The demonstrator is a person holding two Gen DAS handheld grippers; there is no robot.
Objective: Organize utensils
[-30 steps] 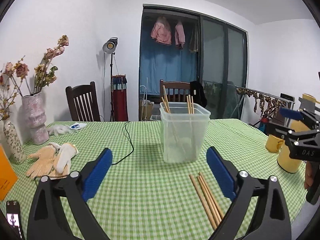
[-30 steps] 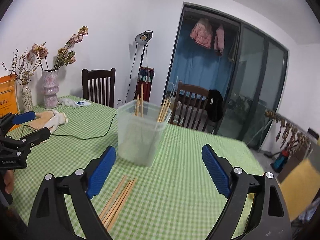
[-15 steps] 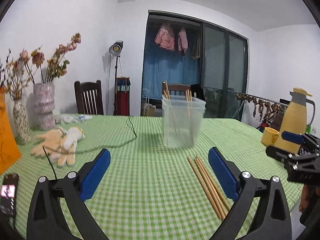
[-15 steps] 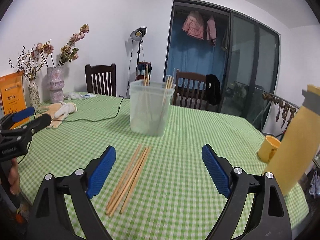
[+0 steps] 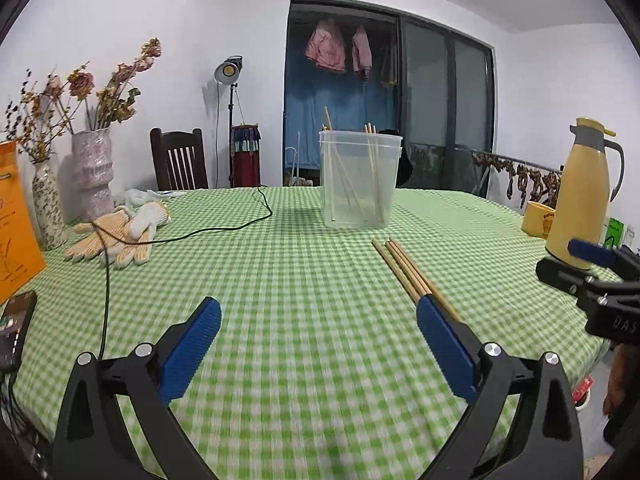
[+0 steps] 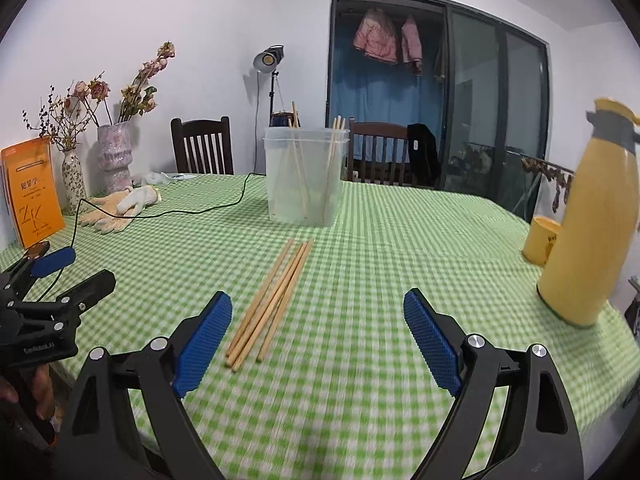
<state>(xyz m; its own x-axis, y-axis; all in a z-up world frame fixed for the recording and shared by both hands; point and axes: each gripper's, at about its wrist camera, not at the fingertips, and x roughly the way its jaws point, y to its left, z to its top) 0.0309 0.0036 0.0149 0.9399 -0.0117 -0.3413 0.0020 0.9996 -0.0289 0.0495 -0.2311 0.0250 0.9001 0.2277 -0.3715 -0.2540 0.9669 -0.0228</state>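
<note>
Several wooden chopsticks (image 6: 276,290) lie side by side on the green checked tablecloth; they also show in the left wrist view (image 5: 404,272). A clear plastic tub (image 6: 305,176) behind them holds several chopsticks upright; it also shows in the left wrist view (image 5: 358,178). My right gripper (image 6: 318,334) is open and empty, just in front of the loose chopsticks. My left gripper (image 5: 318,340) is open and empty, its right finger in front of the chopsticks' near ends. Each gripper shows at the edge of the other's view.
A yellow thermos (image 6: 592,236) and yellow mug (image 6: 542,240) stand at the right. Work gloves (image 5: 116,232), a black cable (image 5: 208,232), vases (image 5: 92,174), an orange book (image 6: 34,192) and a phone (image 5: 14,320) lie at the left. Chairs stand behind the table.
Both grippers have drawn back toward the near table edge and lowered, so the tub and loose chopsticks sit farther off. Both stay open and empty.
</note>
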